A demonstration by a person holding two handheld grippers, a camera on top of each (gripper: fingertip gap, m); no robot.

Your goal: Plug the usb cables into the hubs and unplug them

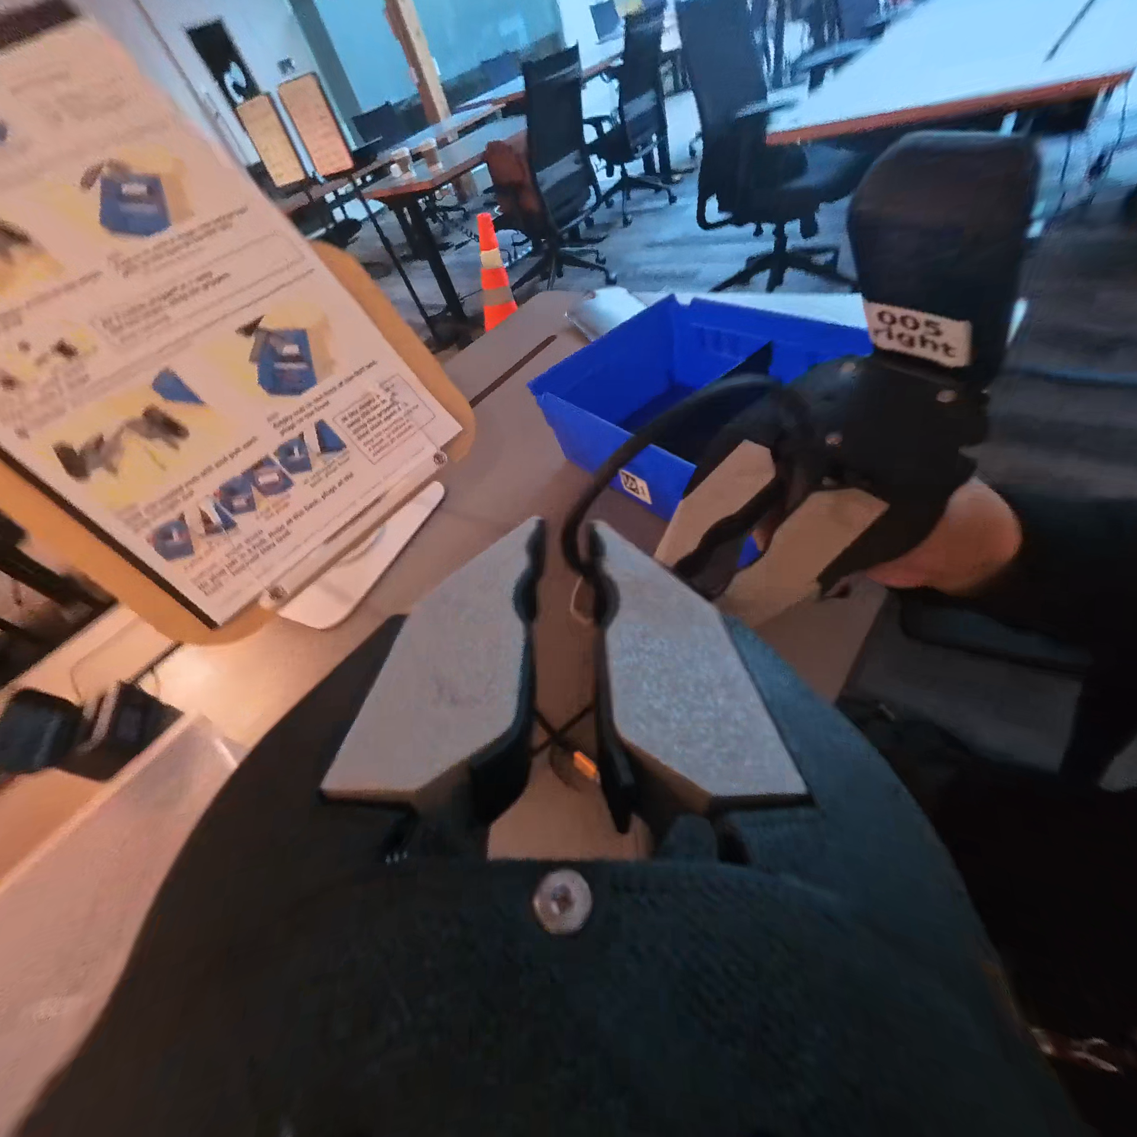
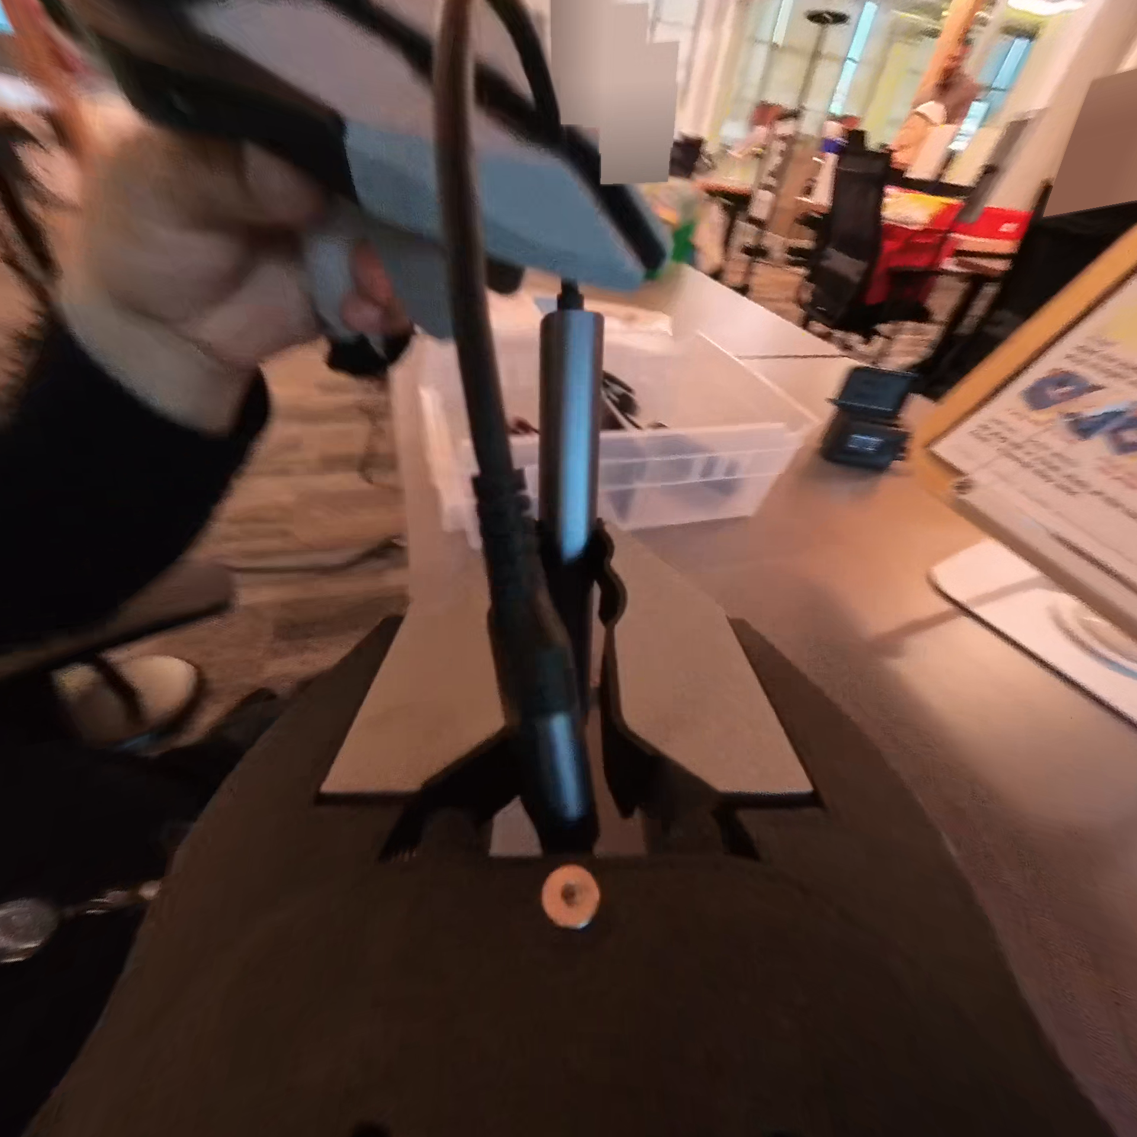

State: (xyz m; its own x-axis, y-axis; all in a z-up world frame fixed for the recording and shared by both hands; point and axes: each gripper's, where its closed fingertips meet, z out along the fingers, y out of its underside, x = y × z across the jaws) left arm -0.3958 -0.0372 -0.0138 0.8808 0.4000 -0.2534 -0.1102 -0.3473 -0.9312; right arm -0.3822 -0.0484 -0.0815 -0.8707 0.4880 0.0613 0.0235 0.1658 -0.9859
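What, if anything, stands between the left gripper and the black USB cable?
Nothing visible does. The black USB cable already passes between the fingertips of the left gripper and loops across to the right gripper, which holds the silver hub.

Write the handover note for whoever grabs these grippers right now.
Left gripper: jaws nearly closed on the thin black cable, which arcs over to the right gripper.
Right gripper: shut on the grey hub, held upright, a plug beside it between the fingers.
Blue bin and clear bin sit on the table.
Done: both parts picked up.
Left: whether the plug is seated is unclear; check, then plug or unplug.
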